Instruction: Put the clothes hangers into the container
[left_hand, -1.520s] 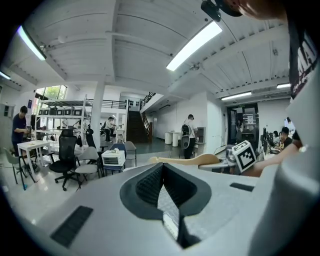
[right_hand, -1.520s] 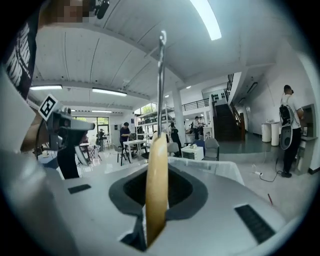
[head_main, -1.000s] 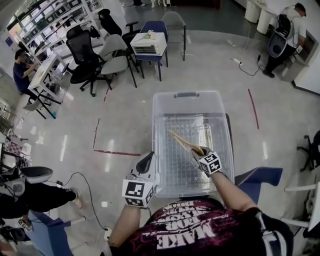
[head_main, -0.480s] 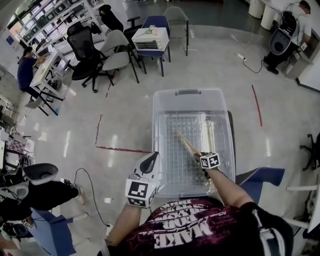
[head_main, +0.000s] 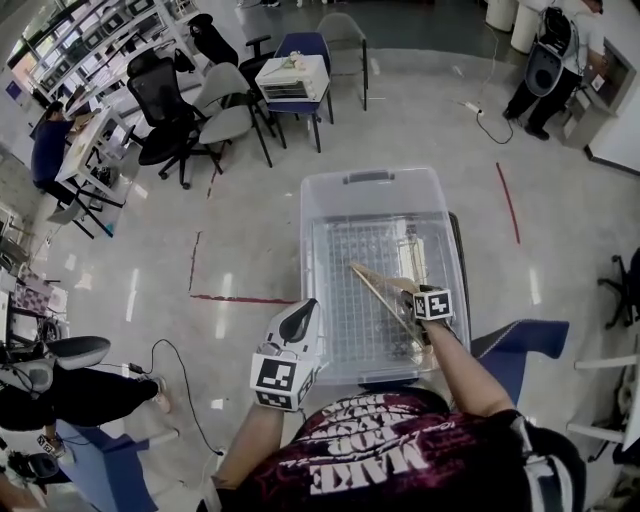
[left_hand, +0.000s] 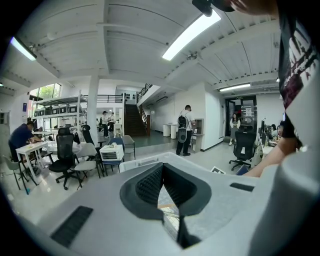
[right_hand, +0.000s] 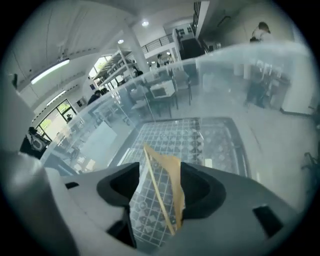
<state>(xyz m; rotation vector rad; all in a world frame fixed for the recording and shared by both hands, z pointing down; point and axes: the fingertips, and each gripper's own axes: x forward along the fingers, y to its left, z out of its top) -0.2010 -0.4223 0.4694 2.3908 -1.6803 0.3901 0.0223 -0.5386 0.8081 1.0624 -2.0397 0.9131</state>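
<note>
A clear plastic container (head_main: 370, 177) with a grid-patterned floor (right_hand: 210, 135) stands right in front of me. My right gripper (head_main: 408, 290) reaches down into its near right part. A wooden clothes hanger (head_main: 385, 300) slants from the bin's middle to that gripper. In the right gripper view the hanger (right_hand: 167, 185) stands between the jaws of my right gripper (right_hand: 157, 200), leaning on the right one. Those jaws have just been opening and stand wide, off the hanger on the left. My left gripper (head_main: 297, 320) hangs outside the near left corner, shut and empty (left_hand: 167, 200).
The container rests on a blue seat (head_main: 520, 350). Office chairs (head_main: 230, 110) and a small white unit on a chair (head_main: 293, 75) stand beyond it. Red tape lines (head_main: 240, 300) and a cable (head_main: 165, 360) lie on the floor at left. People stand far off.
My right gripper has sunk into the container and shifted right, and its jaws have spread. The hanger has come down toward the bin floor. The left gripper has stayed put.
</note>
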